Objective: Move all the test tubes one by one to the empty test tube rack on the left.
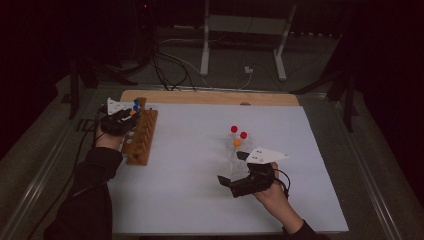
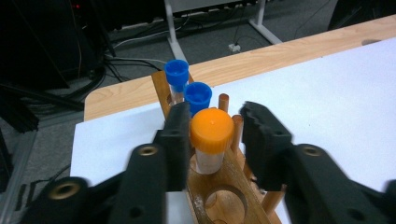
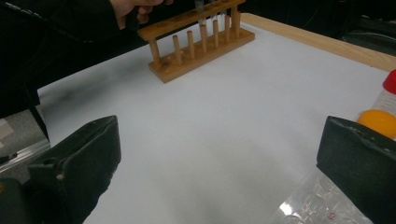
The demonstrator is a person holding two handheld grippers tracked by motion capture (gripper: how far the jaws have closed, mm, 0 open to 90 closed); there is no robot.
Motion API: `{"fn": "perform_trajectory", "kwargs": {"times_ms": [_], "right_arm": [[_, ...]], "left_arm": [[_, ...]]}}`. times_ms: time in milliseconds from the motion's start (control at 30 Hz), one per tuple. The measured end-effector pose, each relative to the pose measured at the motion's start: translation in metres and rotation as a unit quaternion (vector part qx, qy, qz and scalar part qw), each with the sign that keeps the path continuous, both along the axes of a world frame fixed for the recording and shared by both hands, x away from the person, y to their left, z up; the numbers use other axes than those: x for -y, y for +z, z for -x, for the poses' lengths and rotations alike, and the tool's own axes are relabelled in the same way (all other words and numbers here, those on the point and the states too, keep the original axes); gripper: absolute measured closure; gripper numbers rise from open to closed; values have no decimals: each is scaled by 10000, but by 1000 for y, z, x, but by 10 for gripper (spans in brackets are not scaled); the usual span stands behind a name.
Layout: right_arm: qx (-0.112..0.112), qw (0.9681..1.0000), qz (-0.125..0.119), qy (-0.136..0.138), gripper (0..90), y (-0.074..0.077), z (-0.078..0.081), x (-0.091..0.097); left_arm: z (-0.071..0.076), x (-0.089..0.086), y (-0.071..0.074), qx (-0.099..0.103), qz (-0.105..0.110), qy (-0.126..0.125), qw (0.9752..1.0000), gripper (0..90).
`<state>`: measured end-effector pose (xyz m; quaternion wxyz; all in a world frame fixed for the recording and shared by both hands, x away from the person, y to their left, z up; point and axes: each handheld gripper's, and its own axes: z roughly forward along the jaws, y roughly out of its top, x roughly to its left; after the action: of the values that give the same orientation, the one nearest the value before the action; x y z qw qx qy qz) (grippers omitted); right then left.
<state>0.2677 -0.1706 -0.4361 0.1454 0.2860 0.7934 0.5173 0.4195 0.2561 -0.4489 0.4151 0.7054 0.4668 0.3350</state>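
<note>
At the table's far left, the left gripper [image 2: 212,133] has its jaws spread loosely around the orange-capped tube [image 2: 211,140] now seated in the wooden rack [image 1: 141,137], likely letting go, while the right gripper [image 1: 234,170], jaws wide and empty, should next take another tube [image 1: 237,144].

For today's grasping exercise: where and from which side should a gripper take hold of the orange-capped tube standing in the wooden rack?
Judging by its upright pose, grip the orange-capped tube at its cap, coming from above: the wooden rack hides the body, and the cap stands clear. The blue-capped tubes stand behind, so close across the rack's width.
</note>
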Motion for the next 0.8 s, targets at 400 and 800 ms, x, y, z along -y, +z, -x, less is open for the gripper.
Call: {"fn": "perform_trajectory", "kwargs": {"times_ms": [400, 800], "right_arm": [[94, 9995, 0, -301, 0, 8, -8, 16], [38, 9963, 240, -830, 59, -1, -26, 37]], "left_arm": [[45, 9, 24, 100, 122, -461, 9988, 210], [105, 44, 27, 151, 549, -1881, 9805, 16]]}}
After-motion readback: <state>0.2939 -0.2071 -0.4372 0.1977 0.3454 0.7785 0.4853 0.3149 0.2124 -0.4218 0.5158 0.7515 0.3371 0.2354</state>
